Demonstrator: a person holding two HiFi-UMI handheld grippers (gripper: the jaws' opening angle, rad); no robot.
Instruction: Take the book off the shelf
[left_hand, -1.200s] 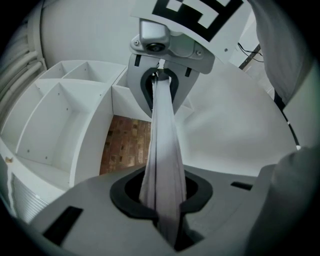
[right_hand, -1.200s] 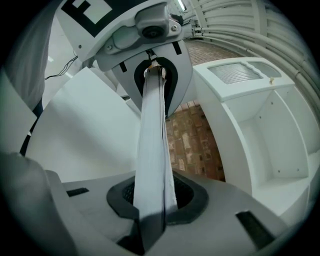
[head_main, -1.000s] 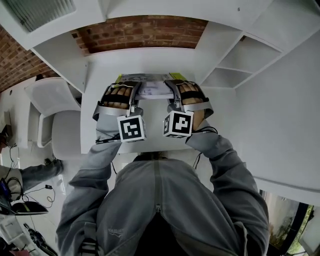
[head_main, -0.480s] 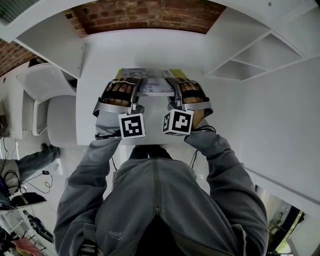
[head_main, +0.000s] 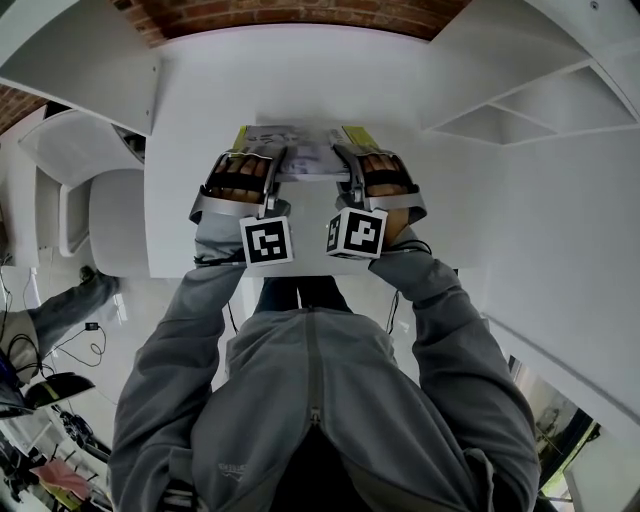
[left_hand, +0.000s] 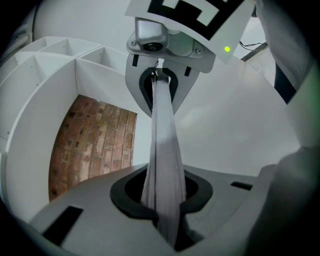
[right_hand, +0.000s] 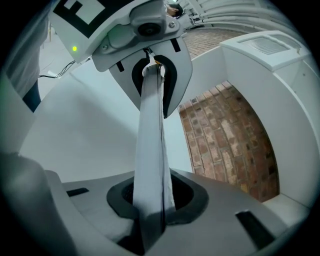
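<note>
Both pairs of jaws are clenched on one thin book (left_hand: 162, 145): the left gripper (left_hand: 165, 224) pinches its left edge, the right gripper (right_hand: 150, 224) its right edge, the two facing each other. The book lies flat between them, clear of the shelf unit (head_main: 540, 100), over the white table (head_main: 200, 100), nearer its front edge. One white chair (head_main: 110, 220) stands at the table's left edge.
</note>
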